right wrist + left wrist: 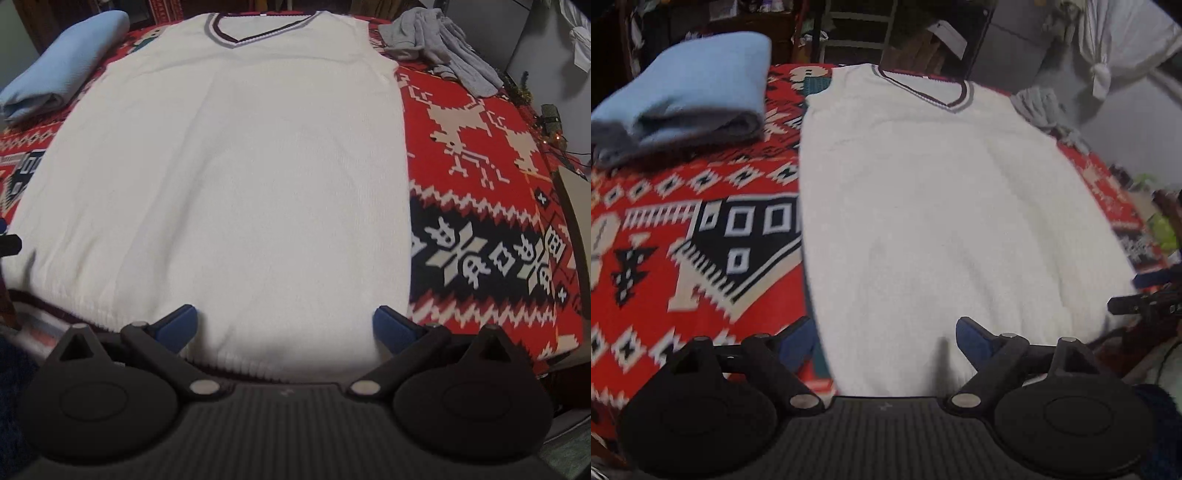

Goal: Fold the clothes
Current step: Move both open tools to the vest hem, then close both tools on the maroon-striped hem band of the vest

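Your left claw [886, 339] and right claw [284, 325] both gape empty over the hem of the flat white knitted V-neck vest [229, 166] on the red patterned blanket [480, 147].

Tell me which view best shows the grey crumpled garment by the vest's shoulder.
The right wrist view. The grey garment lies there whole and fairly sharp on the red patterned blanket, beside the white vest. In the left wrist view the garment is smaller, motion-blurred, and squeezed near the far right edge of the vest.
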Available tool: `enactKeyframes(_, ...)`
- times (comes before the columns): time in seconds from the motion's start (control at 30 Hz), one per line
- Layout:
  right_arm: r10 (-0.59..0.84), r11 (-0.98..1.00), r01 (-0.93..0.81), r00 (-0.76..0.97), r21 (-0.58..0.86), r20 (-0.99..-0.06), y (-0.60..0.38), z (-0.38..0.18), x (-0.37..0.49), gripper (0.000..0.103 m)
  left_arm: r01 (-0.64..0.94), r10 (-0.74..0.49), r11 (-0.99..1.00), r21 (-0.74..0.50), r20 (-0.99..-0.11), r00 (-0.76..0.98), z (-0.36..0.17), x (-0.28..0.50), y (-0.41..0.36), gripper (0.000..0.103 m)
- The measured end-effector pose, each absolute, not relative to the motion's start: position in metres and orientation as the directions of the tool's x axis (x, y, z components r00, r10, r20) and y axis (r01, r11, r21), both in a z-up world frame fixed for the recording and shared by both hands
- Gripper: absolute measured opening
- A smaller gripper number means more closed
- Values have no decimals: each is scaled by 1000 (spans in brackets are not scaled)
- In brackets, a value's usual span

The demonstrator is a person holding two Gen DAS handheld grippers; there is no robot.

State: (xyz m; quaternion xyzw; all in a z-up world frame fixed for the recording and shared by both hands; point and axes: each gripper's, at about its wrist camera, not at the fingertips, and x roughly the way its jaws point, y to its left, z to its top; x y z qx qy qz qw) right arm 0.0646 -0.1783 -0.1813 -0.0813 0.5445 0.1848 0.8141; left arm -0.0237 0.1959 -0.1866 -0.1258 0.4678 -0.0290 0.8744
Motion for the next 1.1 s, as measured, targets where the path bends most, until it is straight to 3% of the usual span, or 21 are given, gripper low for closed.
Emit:
enactKeyframes(0.33, 452, 892, -222, 422, 393, -786, -244, -170, 30, 102, -133, -433, 755, -642, -640, 634, -211, -67, 256, 75)
enactKeyframes(0.43, 494, 867, -167, 418, 470, -762, -262, -176, 31, 102, -122, -515, 672, -731, -579, 632, -219, -70, 262, 68)
enactKeyframes(0.6, 541, 827, -113, 429, 551, -723, -283, -190, 28, 102, -150, -532, 666, -731, -606, 591, -237, -64, 256, 68)
enactKeyframes(1.0, 582, 776, -35, 425, 630, -693, -310, -212, 31, 102, -7, -610, 639, -769, -512, 605, -214, -51, 224, 68)
enactKeyframes(1.1, 560, 773, 17, 450, 634, -696, -328, -221, 32, 102, -34, -595, 663, -748, -554, 583, -222, -42, 220, 66)
